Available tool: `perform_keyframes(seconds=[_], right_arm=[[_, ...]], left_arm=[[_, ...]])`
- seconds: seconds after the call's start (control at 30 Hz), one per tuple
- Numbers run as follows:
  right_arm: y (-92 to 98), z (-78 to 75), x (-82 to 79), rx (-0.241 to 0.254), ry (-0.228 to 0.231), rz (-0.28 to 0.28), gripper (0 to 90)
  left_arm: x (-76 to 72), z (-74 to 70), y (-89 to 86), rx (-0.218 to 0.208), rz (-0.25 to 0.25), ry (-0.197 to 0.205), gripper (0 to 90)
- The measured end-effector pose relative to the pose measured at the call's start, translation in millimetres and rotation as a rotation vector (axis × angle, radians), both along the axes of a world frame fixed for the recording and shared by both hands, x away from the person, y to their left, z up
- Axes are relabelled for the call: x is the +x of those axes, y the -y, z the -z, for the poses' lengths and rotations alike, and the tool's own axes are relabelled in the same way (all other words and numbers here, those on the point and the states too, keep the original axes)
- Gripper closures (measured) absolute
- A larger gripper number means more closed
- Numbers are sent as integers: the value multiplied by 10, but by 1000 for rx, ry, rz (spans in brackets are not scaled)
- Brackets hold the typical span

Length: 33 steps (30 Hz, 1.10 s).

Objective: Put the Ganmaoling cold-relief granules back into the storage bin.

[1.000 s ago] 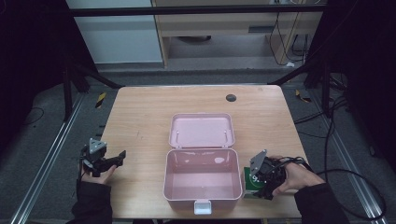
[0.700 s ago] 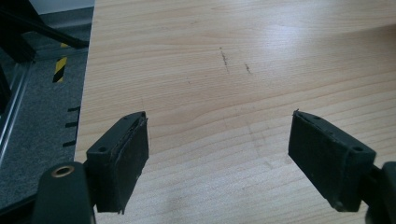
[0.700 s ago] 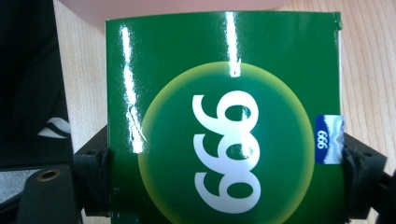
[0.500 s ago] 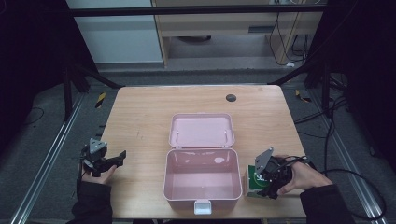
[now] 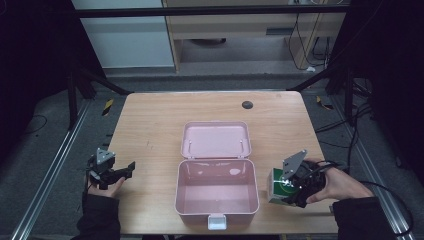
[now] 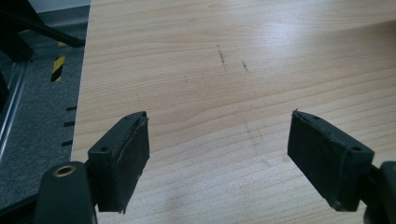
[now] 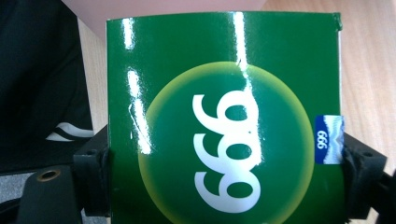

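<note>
The right hand-held gripper [image 5: 292, 192] is clamped on a green box [image 5: 278, 188], one black jaw pressed to each side of it. In the right gripper view the green box [image 7: 224, 121] faces the camera with a yellow-green disc, large white digits printed upside down, and a small blue label at its right edge. It stands just beside the right wall of the pink case [image 5: 216, 192], close to the near right corner of the case, and I cannot tell whether its base touches the table [image 5: 150, 125] or is lifted slightly clear. The person's right hand [image 5: 337, 184] wraps the gripper from the side away from the case.

The pink case lies open in the middle of the table, its lid [image 5: 216, 140] folded flat behind the tub and its white latch [image 5: 216, 220] at the front edge. The tub looks bare inside.

Well to the left of the case, the left hand-held gripper [image 5: 117, 175] rests low with its jaws spread wide, bare wood grain between them in its own view.

My guess is that the grasp is made and the box is bound for the case. The next move would call for a lift high enough to clear the case wall, then a short carry leftward over the tub.
</note>
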State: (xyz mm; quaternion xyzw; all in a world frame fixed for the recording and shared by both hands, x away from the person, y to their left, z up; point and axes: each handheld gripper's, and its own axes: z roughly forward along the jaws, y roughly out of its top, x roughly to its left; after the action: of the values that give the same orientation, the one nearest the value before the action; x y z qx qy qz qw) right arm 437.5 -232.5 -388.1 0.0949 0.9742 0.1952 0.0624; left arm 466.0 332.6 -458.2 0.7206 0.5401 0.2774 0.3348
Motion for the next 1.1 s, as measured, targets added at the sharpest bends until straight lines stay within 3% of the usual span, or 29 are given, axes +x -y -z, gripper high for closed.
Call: perform_keyframes(seconds=[0.5, 1.1], right_arm=[[-40, -392, -6, 29, 37, -10, 163], [-250, -854, -12, 3, 47, -17, 163]], left_arm=[[1, 2, 6, 1, 2, -2, 202], [1, -1, 3, 2, 2, -2, 201]])
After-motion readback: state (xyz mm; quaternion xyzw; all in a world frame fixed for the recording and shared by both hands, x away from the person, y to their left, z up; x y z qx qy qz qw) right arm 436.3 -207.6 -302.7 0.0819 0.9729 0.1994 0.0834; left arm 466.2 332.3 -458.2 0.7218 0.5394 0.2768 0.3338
